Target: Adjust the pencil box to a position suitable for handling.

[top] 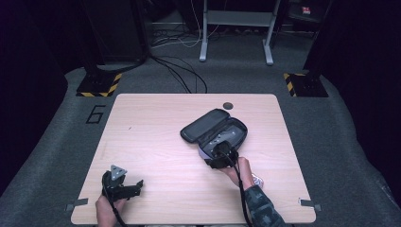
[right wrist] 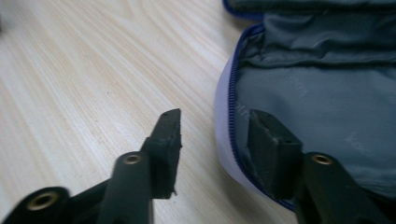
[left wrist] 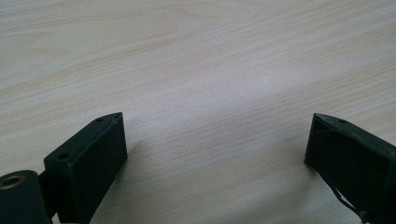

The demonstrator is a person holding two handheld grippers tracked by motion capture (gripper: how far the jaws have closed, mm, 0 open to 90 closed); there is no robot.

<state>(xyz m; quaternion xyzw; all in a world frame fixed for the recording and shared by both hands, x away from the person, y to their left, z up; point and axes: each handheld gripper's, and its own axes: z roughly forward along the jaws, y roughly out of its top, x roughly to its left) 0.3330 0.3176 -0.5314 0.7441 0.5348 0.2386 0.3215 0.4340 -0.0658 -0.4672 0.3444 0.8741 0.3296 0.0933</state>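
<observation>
Right gripper (right wrist: 212,128) fingers stand apart astride the open case's (top: 208,124) rim; left gripper (left wrist: 215,140) fingers apart.

Dark zip case (top: 215,131), open, mid-table

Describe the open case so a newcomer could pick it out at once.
On the light wooden table, look right of centre, just ahead of the right gripper. The case lies unzipped and folded open: black shell, grey lining, blue zip. A small dark disc lies beyond it at the far edge, flat and round.
</observation>
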